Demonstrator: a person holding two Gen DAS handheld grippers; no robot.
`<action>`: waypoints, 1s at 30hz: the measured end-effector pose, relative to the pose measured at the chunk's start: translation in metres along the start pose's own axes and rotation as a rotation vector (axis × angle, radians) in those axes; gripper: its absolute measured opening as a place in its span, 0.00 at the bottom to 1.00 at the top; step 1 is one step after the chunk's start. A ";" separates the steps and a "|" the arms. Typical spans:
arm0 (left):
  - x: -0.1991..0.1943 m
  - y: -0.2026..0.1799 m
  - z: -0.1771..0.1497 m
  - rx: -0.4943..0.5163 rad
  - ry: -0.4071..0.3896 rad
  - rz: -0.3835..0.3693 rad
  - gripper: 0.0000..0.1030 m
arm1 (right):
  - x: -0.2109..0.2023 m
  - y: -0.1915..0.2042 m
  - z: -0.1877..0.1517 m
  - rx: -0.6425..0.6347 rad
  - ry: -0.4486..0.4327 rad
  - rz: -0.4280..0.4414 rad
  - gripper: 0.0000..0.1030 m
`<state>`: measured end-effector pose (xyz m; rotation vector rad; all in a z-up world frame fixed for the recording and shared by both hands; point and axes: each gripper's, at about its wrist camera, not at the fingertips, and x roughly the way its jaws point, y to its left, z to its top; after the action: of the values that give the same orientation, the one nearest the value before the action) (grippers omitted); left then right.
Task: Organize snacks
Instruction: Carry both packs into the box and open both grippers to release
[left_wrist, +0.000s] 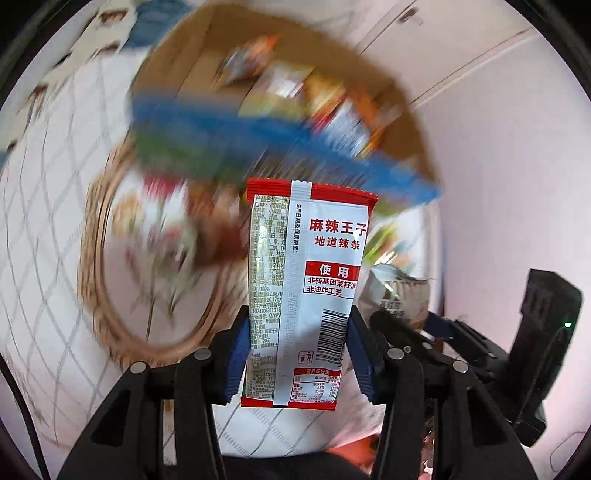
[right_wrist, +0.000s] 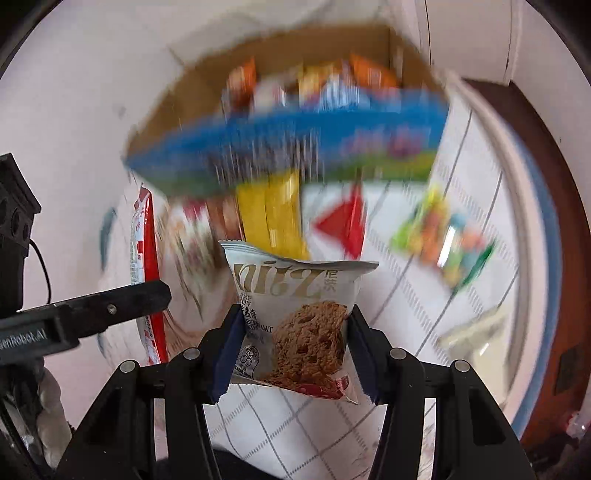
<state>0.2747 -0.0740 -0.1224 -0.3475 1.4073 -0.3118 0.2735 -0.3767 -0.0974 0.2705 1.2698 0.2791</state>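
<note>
My left gripper (left_wrist: 299, 325) is shut on a red-and-white spicy strip packet (left_wrist: 306, 280), held upright above the table. My right gripper (right_wrist: 291, 325) is shut on a silver cookie packet (right_wrist: 295, 314). Each gripper shows in the other's view: the right one with its packet (left_wrist: 395, 291) at the right, the left one (right_wrist: 92, 314) with its red packet (right_wrist: 144, 266) at the left. Ahead is an open cardboard box (left_wrist: 406, 122) with a blue front, holding several snack packets (right_wrist: 325, 88). The background is motion-blurred.
A woven round tray (left_wrist: 99, 295) with snacks lies left on the white grid tablecloth (left_wrist: 44, 229). Loose packets, yellow (right_wrist: 273, 214), red (right_wrist: 343, 221) and multicoloured (right_wrist: 443, 243), lie before the box. The round table's edge (right_wrist: 535, 258) curves at the right.
</note>
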 end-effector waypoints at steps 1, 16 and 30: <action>-0.008 -0.008 0.013 0.015 -0.017 -0.008 0.45 | -0.007 0.001 0.017 -0.004 -0.029 0.007 0.55; 0.073 -0.020 0.197 0.052 0.095 0.158 0.45 | 0.051 -0.025 0.169 -0.033 -0.040 -0.131 0.55; 0.140 -0.004 0.192 0.018 0.298 0.108 0.51 | 0.103 -0.039 0.175 0.005 0.092 -0.124 0.60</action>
<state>0.4844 -0.1252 -0.2220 -0.2143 1.7085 -0.2952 0.4723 -0.3851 -0.1556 0.1836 1.3729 0.1835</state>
